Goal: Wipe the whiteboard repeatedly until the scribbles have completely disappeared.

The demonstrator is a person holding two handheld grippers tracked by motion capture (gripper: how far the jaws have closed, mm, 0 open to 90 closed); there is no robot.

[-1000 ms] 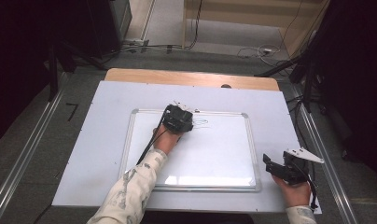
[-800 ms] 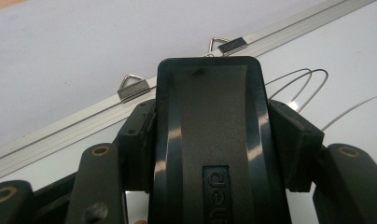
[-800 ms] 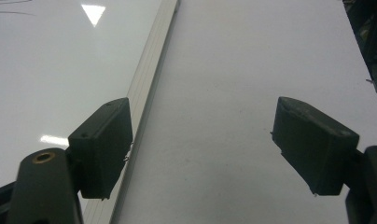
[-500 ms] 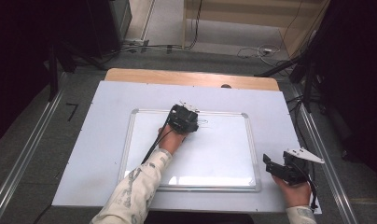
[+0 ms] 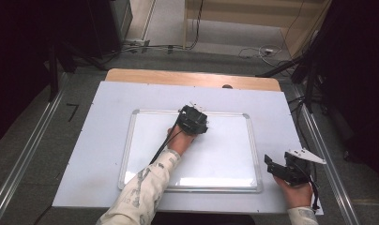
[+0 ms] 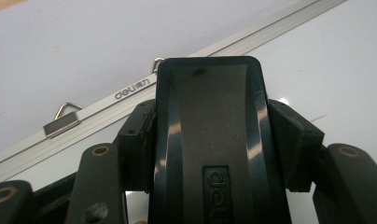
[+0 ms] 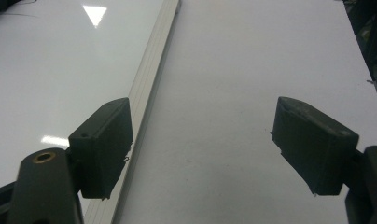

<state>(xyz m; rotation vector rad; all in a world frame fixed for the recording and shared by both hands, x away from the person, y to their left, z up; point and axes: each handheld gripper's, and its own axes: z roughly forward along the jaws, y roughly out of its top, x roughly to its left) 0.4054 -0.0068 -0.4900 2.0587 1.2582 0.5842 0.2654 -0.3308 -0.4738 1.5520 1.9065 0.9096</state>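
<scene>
Up near the top rail of the whiteboard (image 5: 197, 164), my left gripper (image 5: 193, 120) is pinching the black eraser (image 6: 210, 140), its face toward the board. I reckon wiping is the job: keep it flat, press evenly, stroke along the rail. My right gripper (image 7: 200, 149) hangs spread and empty beside the board's right edge.

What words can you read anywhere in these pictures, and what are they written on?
"deli", with small characters after it too blurred to read: on the whiteboard frame's top edge.
"deli", partly cut off at the picture's bottom: on the black eraser that the left gripper clamps.
Faint pen marks on the board in the high view: too small to read.
</scene>
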